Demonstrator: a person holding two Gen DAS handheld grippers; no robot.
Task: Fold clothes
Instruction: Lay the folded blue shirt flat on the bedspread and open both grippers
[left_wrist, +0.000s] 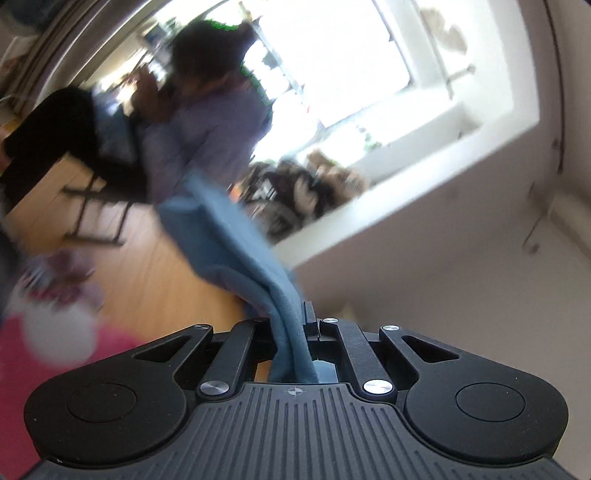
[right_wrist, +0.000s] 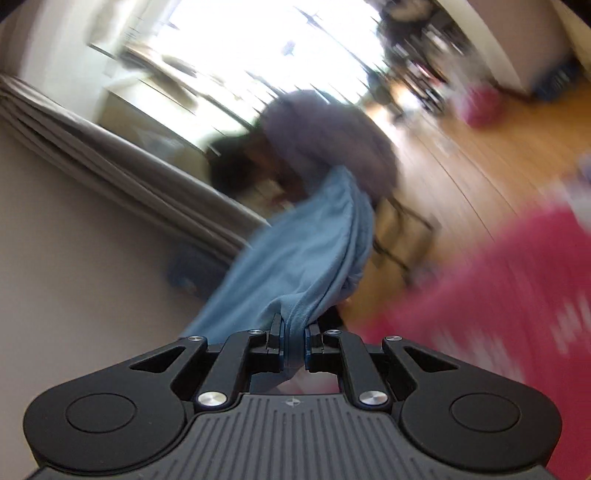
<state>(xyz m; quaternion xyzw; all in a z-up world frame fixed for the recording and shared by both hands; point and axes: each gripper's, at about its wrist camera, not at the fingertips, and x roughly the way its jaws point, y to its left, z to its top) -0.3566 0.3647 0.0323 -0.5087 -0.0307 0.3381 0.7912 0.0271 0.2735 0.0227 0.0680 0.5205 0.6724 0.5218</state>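
- Left wrist view: the left gripper (left_wrist: 291, 328) is closed on a blue garment (left_wrist: 236, 236), a fold of which passes between the jaws and trails down behind them toward the camera.
- The garment stretches away up and to the left, held off the wooden floor (left_wrist: 147, 280); its far end runs into the blurred figure of a person (left_wrist: 214, 122) in a grey-purple top and cannot be traced further.
- The gripper's left finger is mostly covered by the cloth; only the right finger's tip shows.
- Motion blur smears everything far off: a dark chair (left_wrist: 92, 155) at far left, a heap of soft brown shapes on the window sill (left_wrist: 369, 206), and a bright, washed-out window (left_wrist: 332, 66).
- A pink and white shape (left_wrist: 55, 332) at near left is too blurred to name.
- Right wrist view: the right gripper (right_wrist: 293, 334) is clamped on a bunched part of the same blue garment (right_wrist: 303, 251), which fans out up and away from the jaws.
- The cloth's far edge again merges with the blurred person (right_wrist: 325, 140), so where it ends is unclear.
- A pink surface (right_wrist: 498, 295) fills the near right, cut off by the frame and heavily smeared.
- Grey curtains (right_wrist: 110, 158) hang at left beside the overexposed window (right_wrist: 258, 48).
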